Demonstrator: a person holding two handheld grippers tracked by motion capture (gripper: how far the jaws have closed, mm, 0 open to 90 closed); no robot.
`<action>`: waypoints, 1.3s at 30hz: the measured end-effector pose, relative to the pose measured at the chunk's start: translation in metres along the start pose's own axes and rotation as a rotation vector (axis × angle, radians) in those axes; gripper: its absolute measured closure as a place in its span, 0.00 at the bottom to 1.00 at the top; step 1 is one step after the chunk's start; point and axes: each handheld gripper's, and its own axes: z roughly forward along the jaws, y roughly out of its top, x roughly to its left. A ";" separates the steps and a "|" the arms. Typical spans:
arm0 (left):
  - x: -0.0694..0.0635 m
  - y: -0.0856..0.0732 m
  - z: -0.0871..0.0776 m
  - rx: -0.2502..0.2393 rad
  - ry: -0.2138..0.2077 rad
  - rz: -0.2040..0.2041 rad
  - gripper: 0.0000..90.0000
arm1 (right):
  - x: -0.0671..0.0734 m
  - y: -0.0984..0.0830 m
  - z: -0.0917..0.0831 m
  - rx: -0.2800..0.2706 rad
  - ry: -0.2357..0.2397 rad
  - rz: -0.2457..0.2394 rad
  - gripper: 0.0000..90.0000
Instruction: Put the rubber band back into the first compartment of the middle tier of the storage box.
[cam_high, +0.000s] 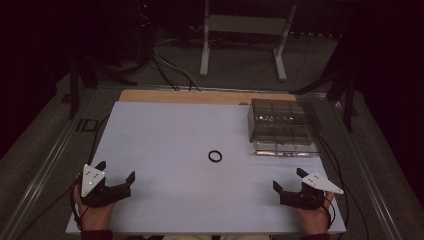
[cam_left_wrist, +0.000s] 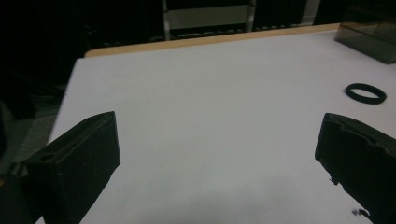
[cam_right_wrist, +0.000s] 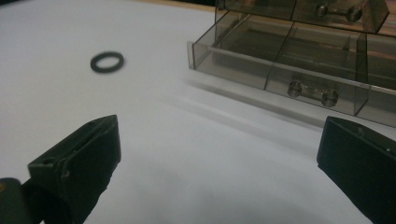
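A small black ring (cam_high: 215, 156) lies flat near the middle of the white table top (cam_high: 165, 145); it also appears as the ring (cam_left_wrist: 365, 93) at the right of the left gripper view and the ring (cam_right_wrist: 107, 62) at the upper left of the right gripper view. A clear smoky drawer box (cam_high: 282, 126) stands at the back right, with its lowest drawer (cam_right_wrist: 280, 74) pulled out. My left gripper (cam_high: 116, 172) rests at the near left, open and empty. My right gripper (cam_high: 288, 179) sits at the near right, jaws wide apart with nothing between them.
A wooden strip (cam_high: 200, 96) runs along the table's far edge. Beyond it stand a white metal frame (cam_high: 245, 30) and cables on the dark floor. Black stands flank the table at both sides.
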 end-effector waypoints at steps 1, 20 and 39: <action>0.000 0.001 -0.001 -0.004 -0.003 0.002 0.01 | 0.000 -0.001 0.001 -0.001 0.002 -0.001 0.00; 0.000 -0.003 0.003 -0.037 -0.002 0.016 0.01 | 0.010 0.022 0.003 -0.023 0.011 0.011 0.00; 0.001 -0.003 0.006 -0.017 -0.008 0.005 0.01 | 0.029 0.064 0.022 -0.027 0.026 -0.035 0.00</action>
